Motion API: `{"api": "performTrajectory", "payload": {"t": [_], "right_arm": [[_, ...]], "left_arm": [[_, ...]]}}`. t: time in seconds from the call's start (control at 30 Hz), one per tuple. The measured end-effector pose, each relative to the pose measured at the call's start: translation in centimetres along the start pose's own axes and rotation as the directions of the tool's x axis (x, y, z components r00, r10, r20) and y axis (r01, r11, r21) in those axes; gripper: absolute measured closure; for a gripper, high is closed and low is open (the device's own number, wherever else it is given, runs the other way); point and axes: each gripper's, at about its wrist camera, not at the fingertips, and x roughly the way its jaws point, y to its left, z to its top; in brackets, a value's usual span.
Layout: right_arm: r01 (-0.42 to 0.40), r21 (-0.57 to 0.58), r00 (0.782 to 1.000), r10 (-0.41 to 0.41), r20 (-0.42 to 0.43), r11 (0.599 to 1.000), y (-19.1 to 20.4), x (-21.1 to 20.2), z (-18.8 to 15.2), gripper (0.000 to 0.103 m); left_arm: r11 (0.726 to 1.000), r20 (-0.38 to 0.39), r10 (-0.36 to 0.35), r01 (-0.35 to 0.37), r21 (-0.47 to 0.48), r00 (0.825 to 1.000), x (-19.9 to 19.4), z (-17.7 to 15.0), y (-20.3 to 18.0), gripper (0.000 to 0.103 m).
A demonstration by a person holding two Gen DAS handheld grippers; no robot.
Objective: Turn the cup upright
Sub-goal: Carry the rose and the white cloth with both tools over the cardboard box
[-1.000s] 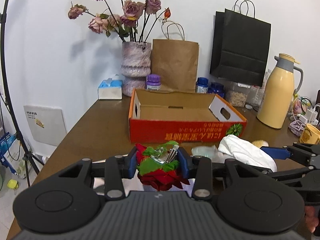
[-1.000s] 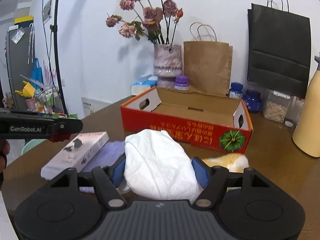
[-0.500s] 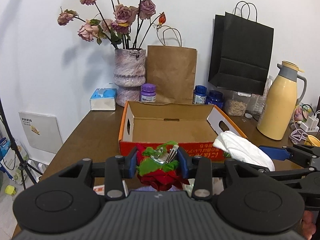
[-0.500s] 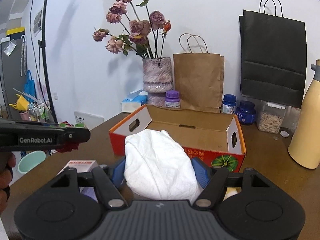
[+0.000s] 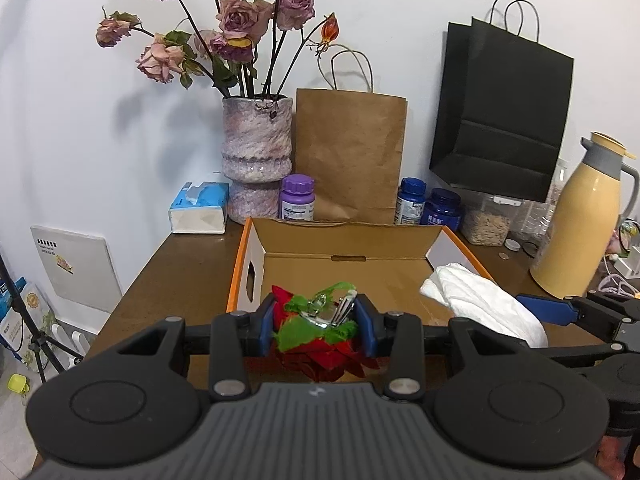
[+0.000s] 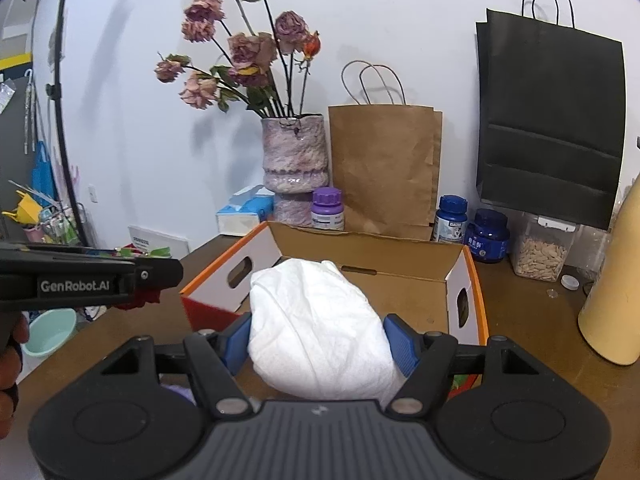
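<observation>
brown tabletop (image 5: 176,276) against a white wall, cluttered along the back: vase of dried roses (image 5: 256,152), brown paper bag (image 5: 352,152), black paper bag (image 5: 504,120), supplement bottles, a yellow thermos jug (image 5: 580,232). open orange cardboard box (image 6: 376,280) sits mid-table, right ahead of both my tools.

my left gripper (image 5: 316,326) is clamped on a red and green decoration with a shiny metal clip (image 5: 320,328); blue pads press it from both sides. my right gripper (image 6: 320,340) is clamped on a crumpled white cloth or tissue bundle (image 6: 320,320), pads tight to its sides. both loads hang over the near edge of the box, the white bundle to the right of the red one, seen from the left wrist camera.

the cup: i cannot find one for certain. no overturned cup shows on the table or in the box. a pale green round vessel (image 6: 48,332) sits low at far left in the right wrist view, below table level by the look of it, mouth up; could be a cup or a small bucket, i cannot tell.

judgement: both tools are full, so neither can take a cup until its load goes down, and the box lies straight ahead and just below for that. if the green vessel is the target, it lies left of both tools, nearer my left hand (image 6: 10,360).
</observation>
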Motion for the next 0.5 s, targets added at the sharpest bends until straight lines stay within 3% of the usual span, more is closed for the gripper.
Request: {"api": "performTrajectory", "payload": {"t": [0.5], "right_arm": [[0.088,-0.028,0.990,-0.090,-0.105,0.996,-1.5,8.4,4.3,0.034]], "left_arm": [[0.999,-0.066,0.039,-0.039,0.002,0.997,7.9,4.0,0.1,0.063]]}}
